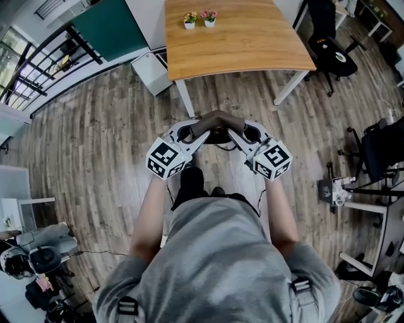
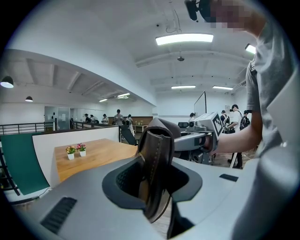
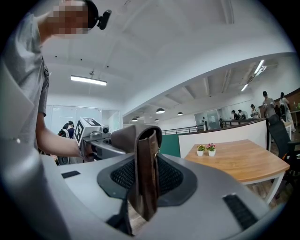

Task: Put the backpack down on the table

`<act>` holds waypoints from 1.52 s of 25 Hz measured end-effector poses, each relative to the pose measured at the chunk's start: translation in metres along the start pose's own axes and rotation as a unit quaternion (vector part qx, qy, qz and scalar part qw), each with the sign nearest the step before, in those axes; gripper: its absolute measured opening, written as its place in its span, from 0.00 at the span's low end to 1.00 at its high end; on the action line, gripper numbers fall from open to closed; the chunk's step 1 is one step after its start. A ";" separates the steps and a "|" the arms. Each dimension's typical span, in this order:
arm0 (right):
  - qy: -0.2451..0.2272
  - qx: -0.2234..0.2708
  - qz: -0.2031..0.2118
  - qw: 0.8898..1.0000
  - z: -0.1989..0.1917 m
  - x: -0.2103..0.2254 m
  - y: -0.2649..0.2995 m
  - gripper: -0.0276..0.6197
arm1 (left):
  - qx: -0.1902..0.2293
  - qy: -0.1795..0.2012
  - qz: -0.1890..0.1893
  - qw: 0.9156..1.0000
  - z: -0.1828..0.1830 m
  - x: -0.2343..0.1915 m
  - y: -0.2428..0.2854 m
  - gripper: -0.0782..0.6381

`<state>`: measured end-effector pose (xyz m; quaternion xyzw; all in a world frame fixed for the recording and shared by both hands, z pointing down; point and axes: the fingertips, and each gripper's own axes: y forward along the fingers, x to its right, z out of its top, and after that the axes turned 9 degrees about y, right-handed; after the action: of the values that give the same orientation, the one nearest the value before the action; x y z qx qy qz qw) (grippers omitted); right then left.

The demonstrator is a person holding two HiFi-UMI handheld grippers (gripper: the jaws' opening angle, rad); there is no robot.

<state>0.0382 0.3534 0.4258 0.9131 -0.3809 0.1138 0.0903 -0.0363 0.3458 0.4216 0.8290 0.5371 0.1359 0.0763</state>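
The backpack's brown leather handle (image 1: 218,120) arches between my two grippers, over the wooden floor just in front of the table (image 1: 252,50). My left gripper (image 1: 203,130) is shut on the handle's left end and my right gripper (image 1: 234,130) on its right end. A dark part of the backpack (image 1: 218,135) shows under the handle; the rest is hidden. In the left gripper view the folded leather handle (image 2: 157,154) stands upright in the left gripper (image 2: 157,190). The right gripper view shows the handle (image 3: 145,159) clamped in the right gripper (image 3: 143,190).
Two small flower pots (image 1: 199,19) stand at the far edge of the wooden table. A white box (image 1: 151,72) sits by the table's left leg. A green panel (image 1: 110,28) and a railing are at the left. Black office chairs (image 1: 331,50) and stands are at the right.
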 end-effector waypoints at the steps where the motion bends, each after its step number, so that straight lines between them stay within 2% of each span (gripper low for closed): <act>1: -0.001 0.000 0.000 1.000 0.000 0.002 0.001 0.23 | 0.001 0.000 0.000 1.000 0.000 -0.002 0.001 0.27; 14: -0.005 -0.010 0.005 1.000 0.000 0.014 0.021 0.23 | 0.009 0.003 0.012 1.000 -0.007 -0.024 0.007 0.27; 23: 0.001 -0.007 0.001 1.000 0.006 0.033 0.045 0.23 | 0.007 0.009 0.010 1.000 -0.008 -0.055 0.017 0.27; 38: 0.025 -0.009 -0.028 0.999 0.014 0.087 0.120 0.23 | -0.003 0.000 -0.013 1.000 -0.027 -0.143 0.044 0.27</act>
<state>0.0135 0.2079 0.4457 0.9194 -0.3541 0.1302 0.1112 -0.0613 0.1972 0.4388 0.8216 0.5477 0.1359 0.0807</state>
